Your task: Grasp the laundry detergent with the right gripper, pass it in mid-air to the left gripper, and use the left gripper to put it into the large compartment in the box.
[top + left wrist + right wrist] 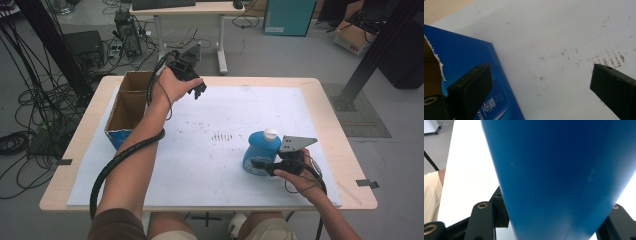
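A blue bottle (259,150) with a white cap (270,133) stands on the white board (215,165) at the front right. My right gripper (262,165) comes at it from the right and is shut on its lower body. In the right gripper view the blue bottle (554,170) sits between the two black jaws of the right gripper (556,225). My left gripper (199,90) hovers at the back left of the board, beside an open cardboard box (127,107). Seen from the left gripper view, the left gripper (540,72) is open, with nothing but bare board between its jaws.
The box's blue printed side (461,52) lies close to one jaw in the left gripper view. Brown smudges mark the white board (564,32) near its middle. Past the wooden table's (350,150) far edge there are a desk, cables and black frame posts.
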{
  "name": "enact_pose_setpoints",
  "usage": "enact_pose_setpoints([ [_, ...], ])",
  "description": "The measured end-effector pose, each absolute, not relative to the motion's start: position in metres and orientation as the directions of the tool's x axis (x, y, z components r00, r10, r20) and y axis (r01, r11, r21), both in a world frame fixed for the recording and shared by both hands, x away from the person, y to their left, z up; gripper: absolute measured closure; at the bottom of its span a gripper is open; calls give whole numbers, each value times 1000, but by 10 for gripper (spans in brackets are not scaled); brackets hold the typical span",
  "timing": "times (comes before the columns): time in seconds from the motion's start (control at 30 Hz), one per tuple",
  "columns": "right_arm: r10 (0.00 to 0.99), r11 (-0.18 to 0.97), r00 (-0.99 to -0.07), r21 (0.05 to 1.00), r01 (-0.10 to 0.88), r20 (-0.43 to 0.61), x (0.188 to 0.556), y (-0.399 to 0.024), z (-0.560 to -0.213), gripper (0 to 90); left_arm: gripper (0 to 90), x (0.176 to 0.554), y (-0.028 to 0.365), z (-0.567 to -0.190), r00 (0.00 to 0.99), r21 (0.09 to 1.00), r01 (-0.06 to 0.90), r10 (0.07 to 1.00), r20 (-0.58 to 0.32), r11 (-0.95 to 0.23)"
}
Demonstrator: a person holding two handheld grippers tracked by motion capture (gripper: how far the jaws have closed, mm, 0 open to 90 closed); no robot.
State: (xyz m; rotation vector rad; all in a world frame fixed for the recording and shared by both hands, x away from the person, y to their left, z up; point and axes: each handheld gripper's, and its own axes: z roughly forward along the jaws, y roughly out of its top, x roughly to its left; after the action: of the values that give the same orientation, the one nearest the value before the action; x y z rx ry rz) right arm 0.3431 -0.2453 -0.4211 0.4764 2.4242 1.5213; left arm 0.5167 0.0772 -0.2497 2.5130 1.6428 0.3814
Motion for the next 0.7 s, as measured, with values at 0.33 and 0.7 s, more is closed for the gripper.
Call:
enact_pose_setpoints([
  [0.33, 393, 405, -919, 903, 146, -28, 343, -245, -421, 415, 48, 517, 76, -250, 383, 228, 884, 912, 146, -408],
  [0.7, 393, 406, -919, 903, 141, -34, 344, -245, -421, 414, 48, 517, 77, -249, 387, 227, 882, 910, 150, -413],
])
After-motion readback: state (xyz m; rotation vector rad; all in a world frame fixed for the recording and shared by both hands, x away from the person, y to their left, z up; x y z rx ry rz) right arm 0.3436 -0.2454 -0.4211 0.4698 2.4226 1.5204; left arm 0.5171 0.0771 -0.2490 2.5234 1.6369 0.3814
